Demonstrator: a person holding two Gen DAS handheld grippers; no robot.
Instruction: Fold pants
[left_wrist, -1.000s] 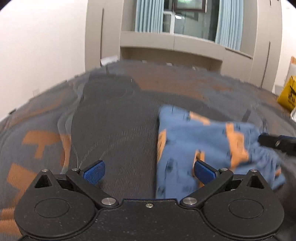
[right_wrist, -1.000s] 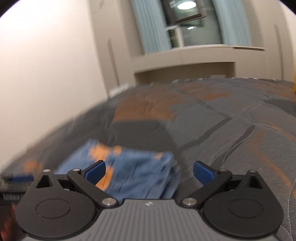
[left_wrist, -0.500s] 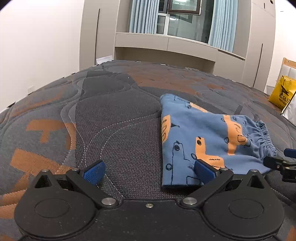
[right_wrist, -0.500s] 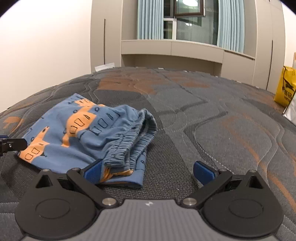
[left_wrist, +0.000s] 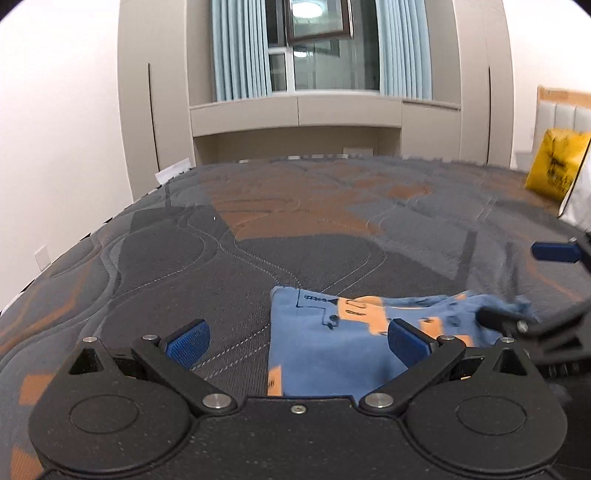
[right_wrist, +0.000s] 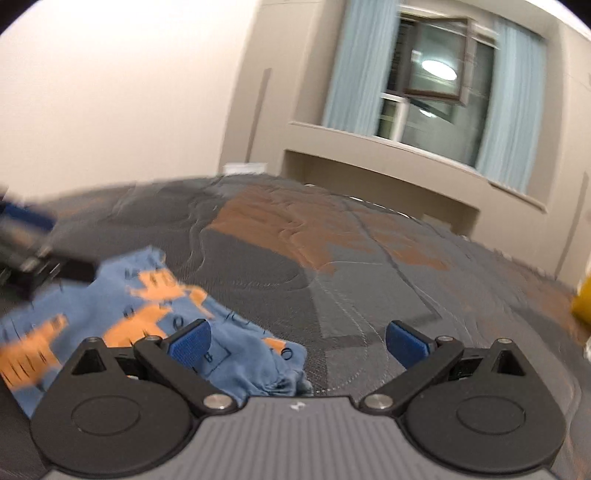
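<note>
Above the mattress (left_wrist: 258, 236), left tongs (left_wrist: 297, 341) and right tongs (right_wrist: 297, 341) hover level, wide open and empty, flanking folded pants (left_wrist: 332, 354).

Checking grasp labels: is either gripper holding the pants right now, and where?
Nothing is held. The left gripper and right gripper are both open and empty, with the folded pants lying loose on the bed.

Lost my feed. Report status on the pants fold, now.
Left tongs open, empty. Right tongs open, empty. Blue cotton pants with orange print lie folded on the grey-and-orange quilted mattress. Nothing in the way.
</note>
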